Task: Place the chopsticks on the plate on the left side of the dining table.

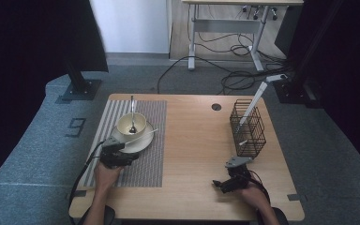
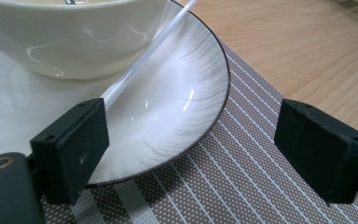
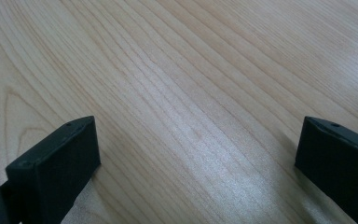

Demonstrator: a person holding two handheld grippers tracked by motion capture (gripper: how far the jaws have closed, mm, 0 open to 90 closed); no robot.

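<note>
Left gripper (image 2: pixel 191 144) jaws spread wide, nothing between them; a white chopstick (image 2: pixel 140 65) lies on the plate (image 2: pixel 177 135), leaning by the bowl (image 1: pixel 131 123). Placement looks done. Right gripper (image 3: pixel 196 154) unclenched, idle over the table (image 3: pixel 191 70). White utensils remain in the wire basket (image 1: pixel 248 129).

Each hand carries a black gripper. The left gripper (image 1: pixel 117 155) is a chunky black block with a black cable trailing back beside the forearm. The right gripper (image 1: pixel 226 183) bears a grey three-cornered plate on top. Their jaws are flat, matte black rectangular pads, each with a small screw hole near the tip; a brass-coloured ring sits at one base. The forearms are bare.
</note>
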